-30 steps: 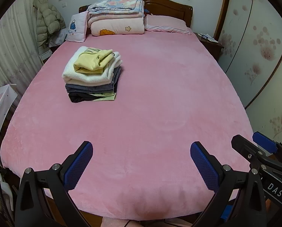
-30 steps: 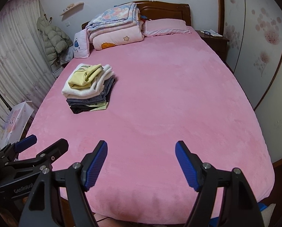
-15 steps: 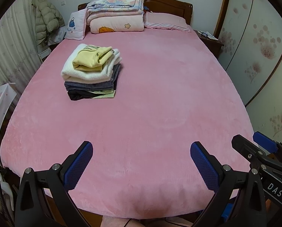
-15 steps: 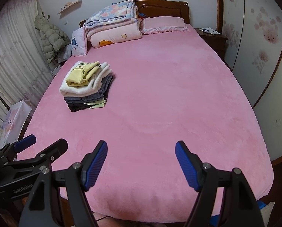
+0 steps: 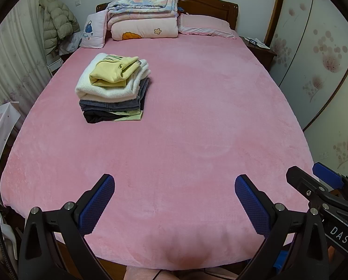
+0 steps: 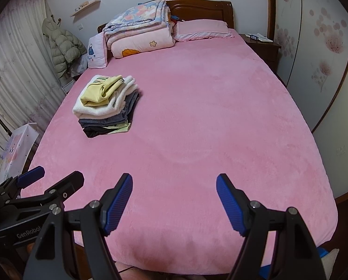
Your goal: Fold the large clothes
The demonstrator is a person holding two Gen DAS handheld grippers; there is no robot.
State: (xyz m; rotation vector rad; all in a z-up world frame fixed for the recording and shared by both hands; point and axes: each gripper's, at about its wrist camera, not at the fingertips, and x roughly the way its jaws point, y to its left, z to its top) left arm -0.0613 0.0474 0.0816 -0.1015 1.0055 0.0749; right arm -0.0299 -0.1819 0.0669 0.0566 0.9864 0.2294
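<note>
A stack of folded clothes [image 5: 114,88] sits on the left middle of the pink bed [image 5: 197,128], yellow garment on top, then white, grey and black ones. It also shows in the right wrist view [image 6: 106,107]. My left gripper [image 5: 174,184] is open and empty above the foot of the bed. My right gripper [image 6: 174,182] is open and empty beside it. Each gripper shows at the edge of the other's view, the right one [image 5: 323,186] and the left one [image 6: 45,186]. No unfolded garment is in view.
Folded quilts [image 5: 143,16] and pillows [image 5: 204,25] lie by the wooden headboard. A nightstand [image 5: 257,49] stands at the right, a wardrobe [image 5: 325,58] along the right wall. A green coat [image 5: 57,23] and curtains are at the left.
Both views have shifted slightly; the bed and the stack sit a little lower and nearer in frame. Both grippers stay open and empty.
</note>
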